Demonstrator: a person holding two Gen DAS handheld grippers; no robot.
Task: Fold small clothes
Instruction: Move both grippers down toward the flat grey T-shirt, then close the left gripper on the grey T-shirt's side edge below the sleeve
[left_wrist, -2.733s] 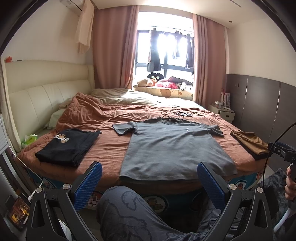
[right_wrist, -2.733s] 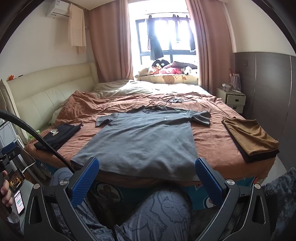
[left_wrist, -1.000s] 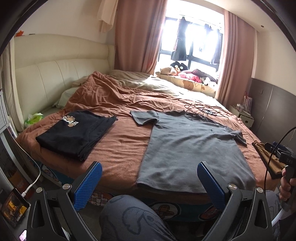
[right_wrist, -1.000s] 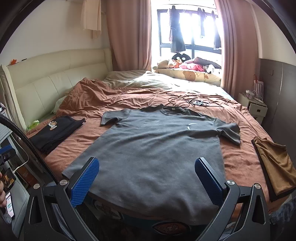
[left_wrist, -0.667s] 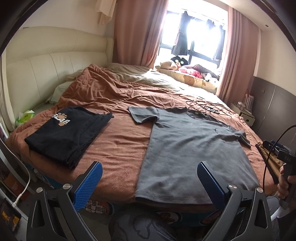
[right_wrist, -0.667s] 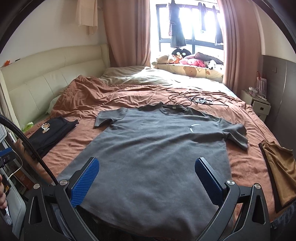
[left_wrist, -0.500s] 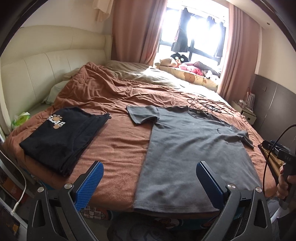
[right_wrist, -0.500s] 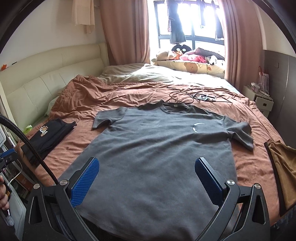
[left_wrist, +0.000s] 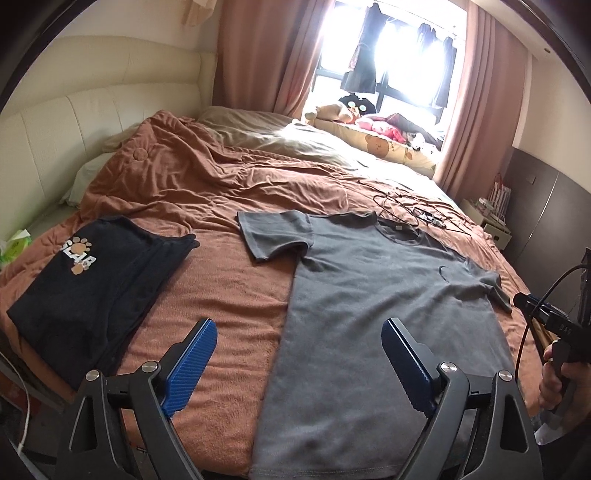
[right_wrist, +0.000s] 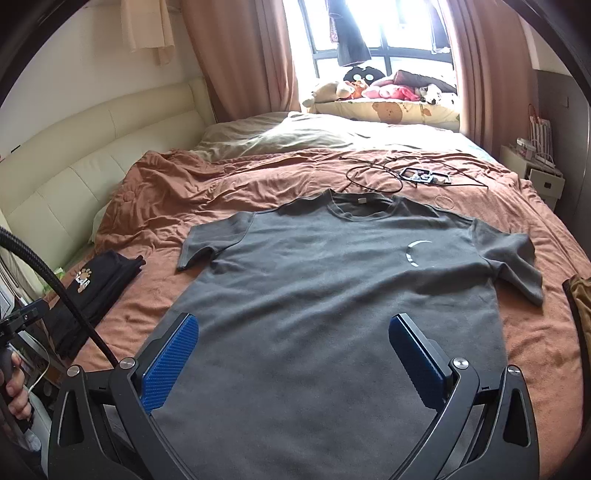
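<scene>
Brown bedspread (right_wrist: 258, 177) under flat grey T-shirt (right_wrist: 332, 295); left claw (left_wrist: 299, 343) narrowing, right claw (right_wrist: 293, 332) wide, both empty

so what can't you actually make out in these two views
- Grey t-shirt: its bottom hem is hidden in the right wrist view behind the right hand-held gripper.
- Brown folded garment: cut off by the right edge of the right wrist view.
- Black folded shirt: its paw print lettering is too small to read.
- Clothes hanging at the window: washed out by backlight in the left wrist view.
</scene>
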